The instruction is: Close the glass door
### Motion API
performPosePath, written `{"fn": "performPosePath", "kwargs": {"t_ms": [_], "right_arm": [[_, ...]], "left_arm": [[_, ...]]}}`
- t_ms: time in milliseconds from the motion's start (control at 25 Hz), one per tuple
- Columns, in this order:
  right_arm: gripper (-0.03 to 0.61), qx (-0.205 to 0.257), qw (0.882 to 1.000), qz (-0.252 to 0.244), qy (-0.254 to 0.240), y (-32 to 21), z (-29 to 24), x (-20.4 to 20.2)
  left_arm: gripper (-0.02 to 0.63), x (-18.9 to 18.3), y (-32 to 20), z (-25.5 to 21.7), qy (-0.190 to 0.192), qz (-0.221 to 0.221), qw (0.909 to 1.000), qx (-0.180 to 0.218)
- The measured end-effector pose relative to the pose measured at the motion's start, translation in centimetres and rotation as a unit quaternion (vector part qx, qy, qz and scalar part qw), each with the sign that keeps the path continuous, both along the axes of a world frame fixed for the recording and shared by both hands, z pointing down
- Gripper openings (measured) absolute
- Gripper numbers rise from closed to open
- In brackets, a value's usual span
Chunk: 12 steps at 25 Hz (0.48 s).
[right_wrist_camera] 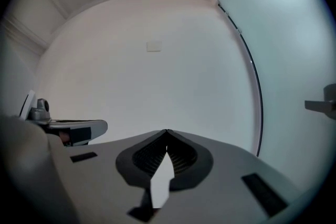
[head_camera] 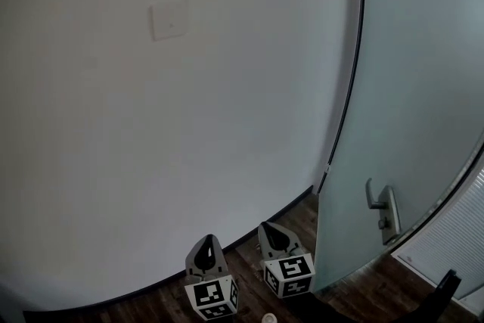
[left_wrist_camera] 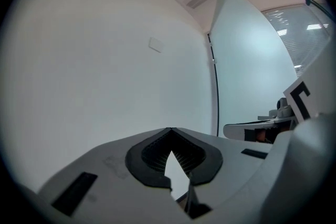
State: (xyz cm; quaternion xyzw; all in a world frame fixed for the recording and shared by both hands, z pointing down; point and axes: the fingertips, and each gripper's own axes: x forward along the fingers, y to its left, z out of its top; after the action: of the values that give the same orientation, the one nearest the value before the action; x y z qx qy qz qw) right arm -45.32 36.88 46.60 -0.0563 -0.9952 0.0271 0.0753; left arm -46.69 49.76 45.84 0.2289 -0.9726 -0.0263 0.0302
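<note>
Beside a plain white wall [head_camera: 189, 132] with a small wall plate [head_camera: 169, 19], the frosted glass door [head_camera: 408, 79] is seen standing open at the right of the head view, its far edge close against the wall along a dark vertical seam and its lever handle [head_camera: 380, 206] on the near face, low and toward the free edge. Both tools are held low over the dark wooden floor [head_camera: 253, 268], side by side and pointed at the wall. The left claw [head_camera: 205, 244] is clenched with nothing in it, its tips pressed together in the left gripper view [left_wrist_camera: 169, 129], where the door [left_wrist_camera: 247, 71] lies off to the right. The right claw [head_camera: 272, 232] is likewise clenched and empty [right_wrist_camera: 167, 131], with the door [right_wrist_camera: 294, 55] and its handle [right_wrist_camera: 321, 106] at the right edge of its own view. Neither claw is touching the door, so the step in hand is judged to be the approach. Contact is best made with the nearer, right claw, placed at or just behind the handle, far from the seam where the small fittings suggest hinges, so that the leverage is greatest. A slow, steady swing is advised, since smooth glass offers closed tips little purchase and a slip is likely.
</note>
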Motion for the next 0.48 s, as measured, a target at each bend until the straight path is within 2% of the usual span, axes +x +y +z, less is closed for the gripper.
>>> {"fn": "performPosePath", "kwargs": {"t_ms": [120, 200, 280, 400, 480], "right_arm": [[-0.002, 0.000, 0.999, 0.037, -0.004, -3.6, -0.1, -0.5], [-0.002, 0.001, 0.997, 0.078, -0.003, -6.9, 0.1, -0.1], [-0.002, 0.003, 0.993, 0.117, -0.001, -9.8, -0.1, 0.5], [-0.002, 0.007, 0.989, 0.150, 0.001, -12.4, -0.1, 1.0], [-0.002, 0.009, 0.983, 0.182, 0.003, -14.1, 0.1, 1.6]], "left_arm": [[0.000, -1.6, -4.2, -0.2, -0.003, 0.041, 0.9992, 0.004], [0.000, -2.0, -7.5, 0.1, 0.001, 0.079, 0.9968, 0.005], [0.000, -2.2, -10.5, 0.3, 0.004, 0.115, 0.9933, 0.006], [0.000, -3.0, -14.0, 0.3, -0.001, 0.154, 0.9880, 0.010], [0.000, -3.1, -16.9, 0.3, -0.001, 0.195, 0.9808, 0.010]]}}
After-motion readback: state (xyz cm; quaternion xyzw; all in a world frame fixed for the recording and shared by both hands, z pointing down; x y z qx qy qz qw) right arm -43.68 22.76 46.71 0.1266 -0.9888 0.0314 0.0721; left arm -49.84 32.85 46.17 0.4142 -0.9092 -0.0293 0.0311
